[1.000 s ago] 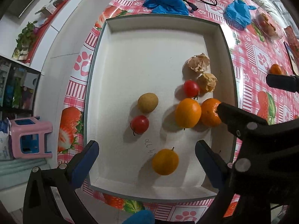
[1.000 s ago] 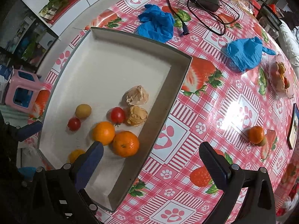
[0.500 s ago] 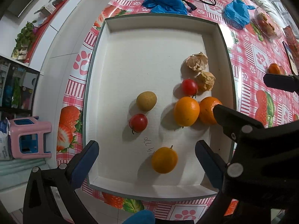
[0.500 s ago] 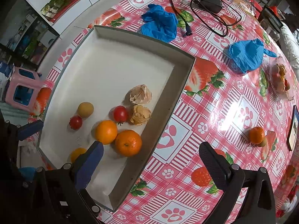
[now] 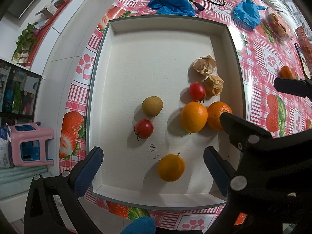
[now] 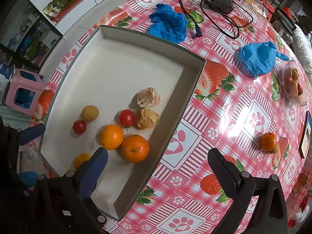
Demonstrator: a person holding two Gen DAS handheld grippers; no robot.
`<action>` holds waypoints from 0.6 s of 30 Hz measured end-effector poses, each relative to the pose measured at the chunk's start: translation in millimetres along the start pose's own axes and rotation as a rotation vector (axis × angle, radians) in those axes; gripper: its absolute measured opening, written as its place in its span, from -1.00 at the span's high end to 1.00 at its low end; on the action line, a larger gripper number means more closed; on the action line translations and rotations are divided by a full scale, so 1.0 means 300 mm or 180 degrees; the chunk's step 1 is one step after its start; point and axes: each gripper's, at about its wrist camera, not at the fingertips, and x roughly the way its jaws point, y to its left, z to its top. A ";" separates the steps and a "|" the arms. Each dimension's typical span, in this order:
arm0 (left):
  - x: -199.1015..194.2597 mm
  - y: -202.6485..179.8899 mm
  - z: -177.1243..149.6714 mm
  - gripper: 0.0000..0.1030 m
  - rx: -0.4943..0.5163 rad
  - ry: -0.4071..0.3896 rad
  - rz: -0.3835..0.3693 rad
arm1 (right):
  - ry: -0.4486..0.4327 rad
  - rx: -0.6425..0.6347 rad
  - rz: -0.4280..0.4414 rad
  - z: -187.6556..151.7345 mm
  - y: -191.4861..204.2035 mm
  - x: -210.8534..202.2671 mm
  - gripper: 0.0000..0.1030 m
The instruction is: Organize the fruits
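Note:
A white shallow tray [image 5: 159,44] [image 6: 120,62] lies on the strawberry tablecloth. It holds two oranges [image 5: 194,116] [image 6: 135,148], a small orange fruit [image 5: 170,167] at the near edge, two red tomatoes [image 5: 144,129] [image 6: 127,117], a brown-green round fruit [image 5: 152,106] and two papery husks [image 5: 205,64]. One more mandarin [image 6: 268,141] sits outside on the cloth, to the right. My left gripper [image 5: 153,164] hovers open over the tray's near end, the small orange fruit between its fingers but untouched. My right gripper [image 6: 158,165] is open above the tray's right wall.
Blue crumpled gloves [image 6: 168,25] [image 6: 257,57], a black cable with adapter [image 6: 220,0], a clear dish of snacks [image 6: 294,84] and a phone [image 6: 306,134] lie on the cloth beyond and right of the tray. A pink stool [image 5: 29,144] stands on the floor left.
Both grippers have drifted slightly; the right view shifted a little so the tray sits further right. No fruit moved and both grippers stayed open.

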 end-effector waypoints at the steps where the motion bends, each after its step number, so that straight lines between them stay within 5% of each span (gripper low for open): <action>1: 0.000 0.000 0.001 -0.99 0.0001 0.0001 -0.0001 | 0.0000 0.0001 0.0003 0.000 0.000 0.000 -1.00; 18: -0.003 0.011 0.004 -0.99 -0.0031 -0.0040 -0.0011 | 0.0002 -0.0019 0.0010 0.000 0.014 0.002 -1.00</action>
